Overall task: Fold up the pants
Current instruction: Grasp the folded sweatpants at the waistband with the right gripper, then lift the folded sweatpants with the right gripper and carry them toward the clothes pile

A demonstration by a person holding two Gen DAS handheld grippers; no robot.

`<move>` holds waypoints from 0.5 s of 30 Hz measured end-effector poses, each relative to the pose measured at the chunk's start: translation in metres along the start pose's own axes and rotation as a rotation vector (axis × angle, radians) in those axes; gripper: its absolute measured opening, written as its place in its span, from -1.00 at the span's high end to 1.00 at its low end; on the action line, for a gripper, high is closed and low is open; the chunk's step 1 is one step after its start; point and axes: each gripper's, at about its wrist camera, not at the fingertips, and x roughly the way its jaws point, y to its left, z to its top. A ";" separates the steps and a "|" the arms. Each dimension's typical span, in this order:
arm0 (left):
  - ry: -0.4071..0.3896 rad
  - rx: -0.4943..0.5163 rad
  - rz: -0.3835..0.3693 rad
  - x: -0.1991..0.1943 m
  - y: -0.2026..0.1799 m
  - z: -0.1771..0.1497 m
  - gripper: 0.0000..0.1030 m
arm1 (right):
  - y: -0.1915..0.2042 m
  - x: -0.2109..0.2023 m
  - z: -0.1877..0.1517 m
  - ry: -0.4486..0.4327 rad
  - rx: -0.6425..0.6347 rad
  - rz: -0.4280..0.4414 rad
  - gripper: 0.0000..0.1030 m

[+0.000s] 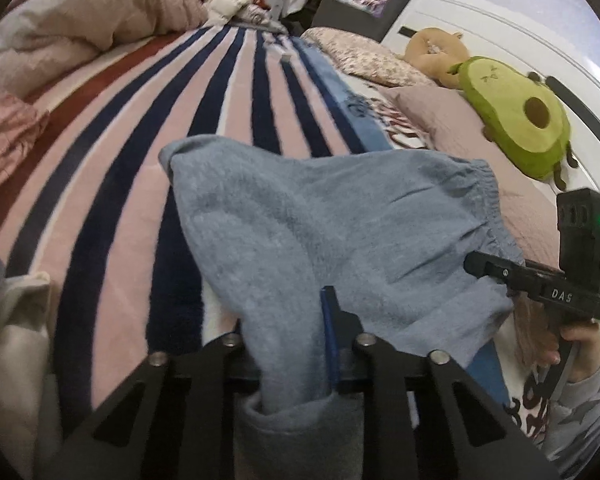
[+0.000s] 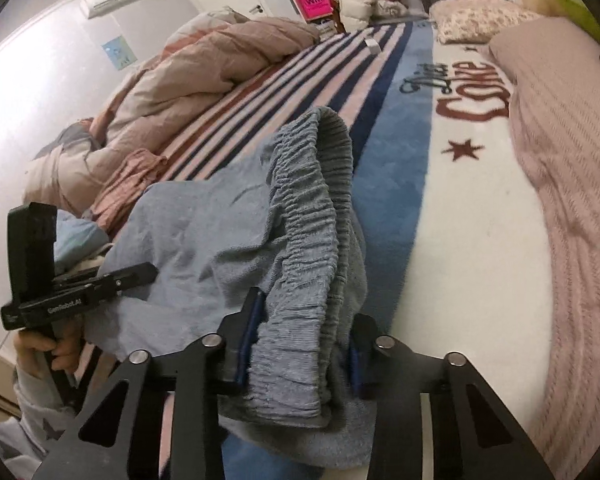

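Pants: grey-blue sweatpants [image 1: 320,232] bunched on the bed, lifted at two spots, elastic waistband [image 2: 312,208] gathered toward the right side.
Left gripper [image 1: 300,344]: clamped on a fold of the pants' cloth – fabric runs down between its fingers.
Right gripper [image 2: 296,344]: clamped on the ruched waistband, blue pads [image 2: 249,336] pressing either side.
Bed cover: striped blanket [image 1: 148,152] in pink, navy and white (lettering on the pale part).
Surroundings: avocado plush [image 1: 520,116] by the headboard – crumpled duvet [image 2: 188,80] opposite.
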 end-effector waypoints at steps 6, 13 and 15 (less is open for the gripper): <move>-0.058 0.058 -0.013 -0.036 -0.024 -0.004 0.76 | 0.032 -0.031 -0.002 -0.041 -0.056 0.026 0.50; -0.112 0.107 -0.005 -0.085 -0.043 -0.018 0.76 | 0.075 -0.074 -0.012 -0.078 -0.110 0.042 0.50; -0.127 0.115 -0.003 -0.100 -0.045 -0.026 0.76 | 0.084 -0.082 -0.017 -0.086 -0.120 0.042 0.50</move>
